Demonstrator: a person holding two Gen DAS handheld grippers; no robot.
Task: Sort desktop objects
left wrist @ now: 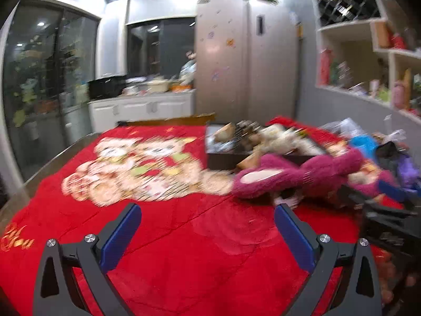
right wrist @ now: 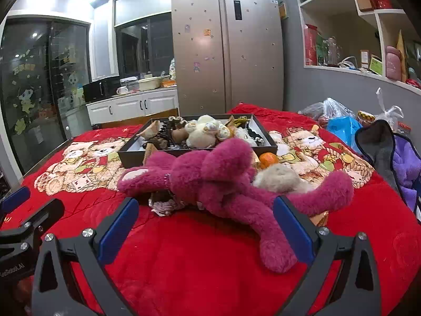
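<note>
A magenta plush bear (right wrist: 215, 184) lies on the red bear-print blanket (right wrist: 184, 258), in front of a dark tray (right wrist: 136, 156) filled with small plush toys and trinkets. An orange (right wrist: 268, 158) and a beige plush ball (right wrist: 279, 177) lie behind the bear. My right gripper (right wrist: 206, 220) is open and empty, its fingers either side of the bear's near leg. My left gripper (left wrist: 208, 226) is open and empty over bare blanket, left of the bear (left wrist: 294, 176); the tray (left wrist: 223, 158) is beyond. The left wrist view is blurred.
A purple and grey cloth bag (right wrist: 394, 163), a blue bag (right wrist: 342, 129) and plastic bags lie at the blanket's right. The left gripper's body shows at the right wrist view's left edge (right wrist: 23, 226). Fridge, counter and wall shelves stand behind the table.
</note>
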